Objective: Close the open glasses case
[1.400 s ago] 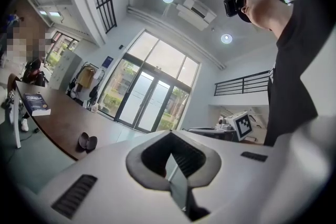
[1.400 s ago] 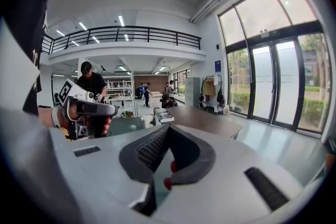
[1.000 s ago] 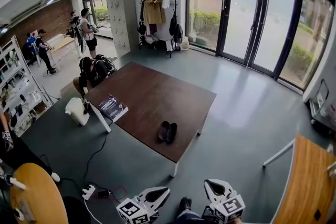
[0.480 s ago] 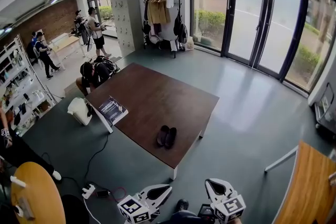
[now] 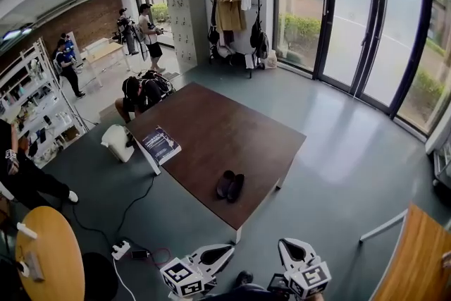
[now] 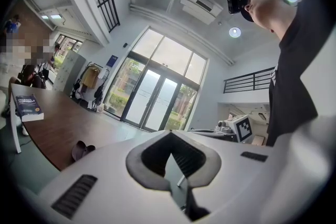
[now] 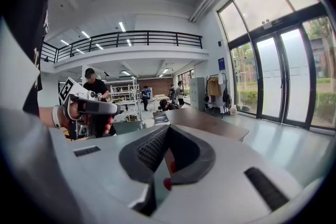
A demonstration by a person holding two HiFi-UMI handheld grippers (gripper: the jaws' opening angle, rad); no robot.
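Head view has swung slightly over last second: tabletop [image 5: 211, 127] now sits further right in frame. Case [image 5: 230, 185] lies open near tabletop's front edge. Left gripper [image 5: 227, 249] and right gripper [image 5: 283, 245] are held low, well apart from case, jaws together on nothing. Judgement: approach phase, closing not begun.

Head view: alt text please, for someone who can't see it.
An open glasses case lies near the front edge of a dark brown table, with a book at its left corner. The left tool and right tool are held low at the frame's bottom, jaws together and empty, short of the table.
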